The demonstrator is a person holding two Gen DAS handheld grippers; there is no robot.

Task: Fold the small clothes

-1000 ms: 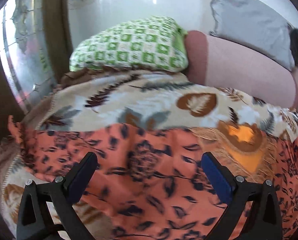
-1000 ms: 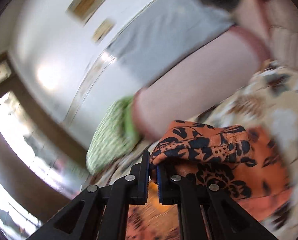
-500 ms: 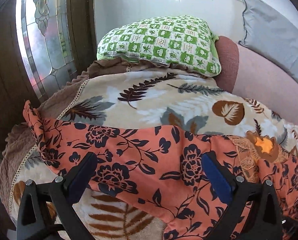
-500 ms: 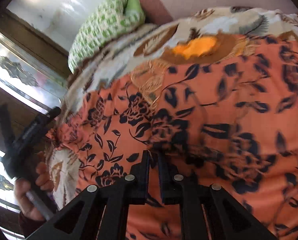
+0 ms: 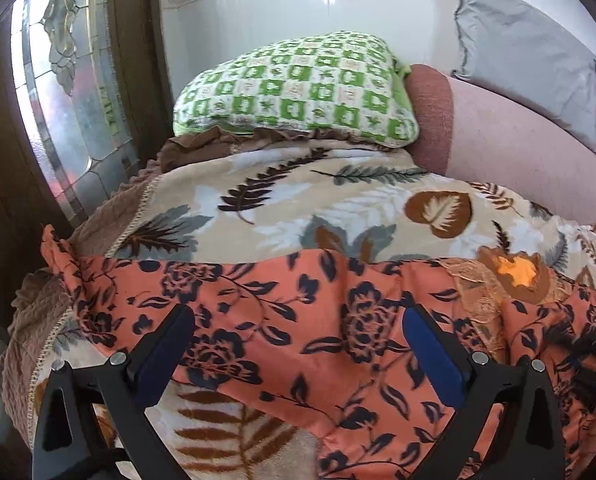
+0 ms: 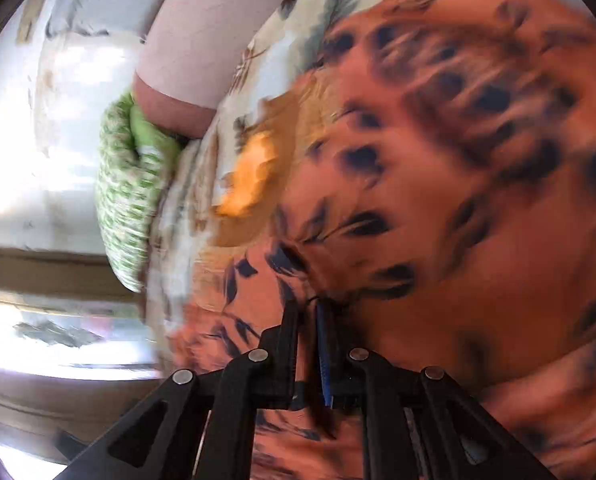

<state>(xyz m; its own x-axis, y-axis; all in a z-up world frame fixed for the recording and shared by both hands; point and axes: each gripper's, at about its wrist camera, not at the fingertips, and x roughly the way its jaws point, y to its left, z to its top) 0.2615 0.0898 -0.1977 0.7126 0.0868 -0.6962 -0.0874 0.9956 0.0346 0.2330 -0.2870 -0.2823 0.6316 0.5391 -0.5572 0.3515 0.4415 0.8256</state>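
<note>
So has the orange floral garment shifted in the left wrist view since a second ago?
Yes. The orange floral garment now lies lower and flatter, its top edge farther below the green checked pillow, uncovering more of the leaf-print blanket.

The orange garment (image 5: 298,320) is thin, smooth printed cloth with a lace patch (image 5: 478,292) at its 3 o'clock side. Under it, the leaf-print blanket (image 5: 298,200) looks thick and fleecy. The green checked pillow (image 5: 294,88) at 12 o'clock is matt woven cloth. The wall (image 5: 298,4) is glossy tile. The left gripper (image 5: 298,336) is matt black plastic with blue pads (image 5: 430,352) and shiny metal screws.
</note>
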